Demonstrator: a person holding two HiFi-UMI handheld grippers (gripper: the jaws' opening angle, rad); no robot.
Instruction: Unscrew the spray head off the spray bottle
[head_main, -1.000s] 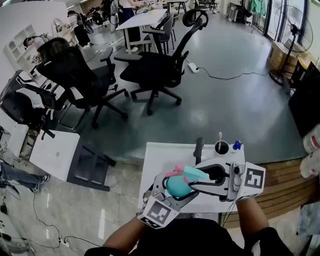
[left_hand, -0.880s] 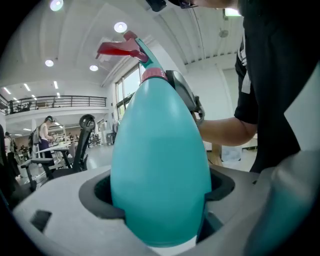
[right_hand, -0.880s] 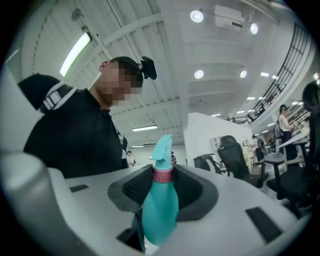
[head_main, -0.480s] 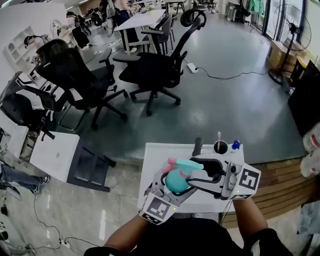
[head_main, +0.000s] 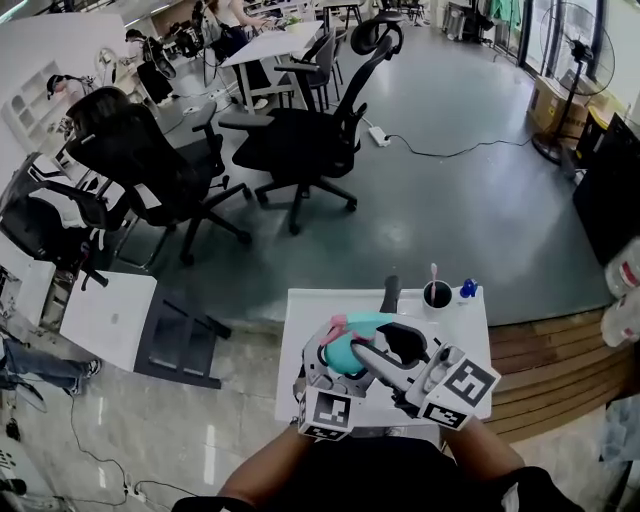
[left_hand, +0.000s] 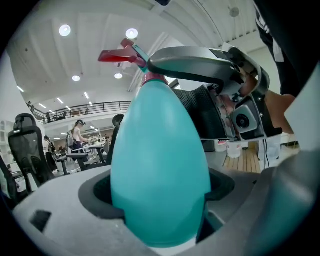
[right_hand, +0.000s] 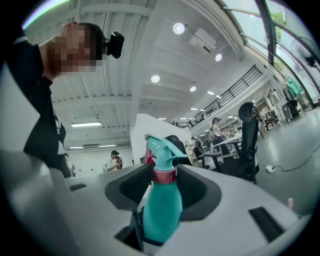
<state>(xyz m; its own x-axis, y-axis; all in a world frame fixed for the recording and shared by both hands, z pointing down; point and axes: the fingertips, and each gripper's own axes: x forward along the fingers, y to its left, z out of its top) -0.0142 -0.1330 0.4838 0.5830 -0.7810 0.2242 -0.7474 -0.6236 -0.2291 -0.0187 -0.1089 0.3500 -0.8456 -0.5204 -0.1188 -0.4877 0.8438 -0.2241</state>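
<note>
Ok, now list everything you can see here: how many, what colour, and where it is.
spray bottle: one, teal with a pink collar and trigger, held above the table
table: one, white, under the tongs
cup: one, black, at the table's far edge, with a stick standing in it
small blue thing: one, blue, right of the cup
dark cylinder: one, black, left of the cup
office chairs: at least three, black, on the grey floor beyond
side table: one, white, to the left
fan: one, black, far right
left tongs: one, grey, shut on the bottle's body
right tongs: one, grey, jaws round the bottle's neck, just been closing, a gap showing
</note>
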